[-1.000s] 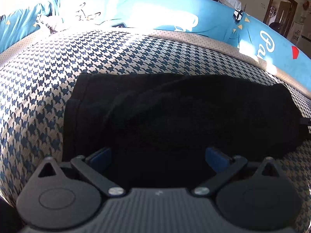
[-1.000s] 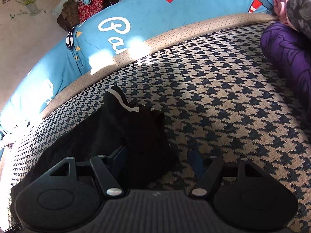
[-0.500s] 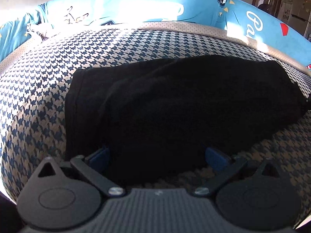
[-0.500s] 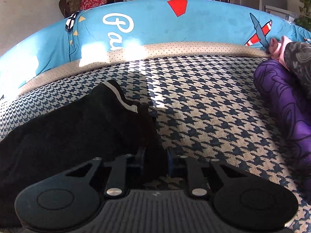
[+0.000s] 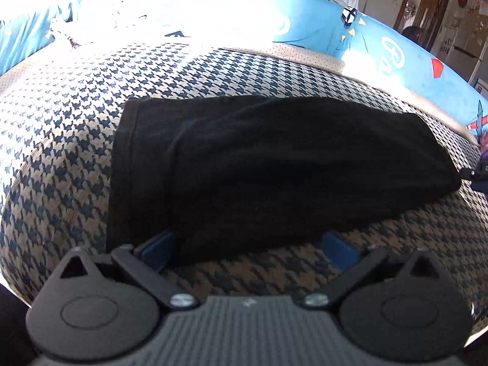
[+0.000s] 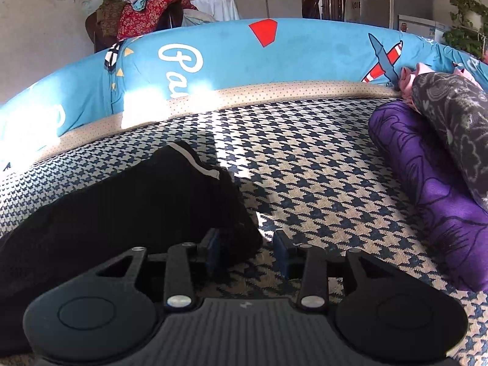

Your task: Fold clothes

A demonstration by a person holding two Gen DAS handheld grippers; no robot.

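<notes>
A black garment [image 5: 274,167] lies folded in a long bundle across the houndstooth cushion [image 5: 61,158]. My left gripper [image 5: 248,250] is open wide at the bundle's near edge, its left pad [image 5: 158,248] touching the cloth and nothing clamped. In the right wrist view the garment [image 6: 122,213] ends in a white-trimmed tip. My right gripper [image 6: 247,250] stands partly open at that end; the cloth lies against the left pad [image 6: 213,248], with bare cushion before the right pad. The right gripper's tip [image 5: 479,178] shows at the far right of the left view.
A blue printed bolster [image 6: 274,58] rims the far side of the cushion. A purple rolled garment [image 6: 427,201], a grey patterned one [image 6: 451,116] and a pink one [image 6: 408,82] lie at the right. A chair piled with clothes [image 6: 146,9] stands behind.
The right gripper closed on the garment's end half a second ago; its fingers have since parted. The left gripper stayed open and drew back, so the garment's near edge lies farther from it.
</notes>
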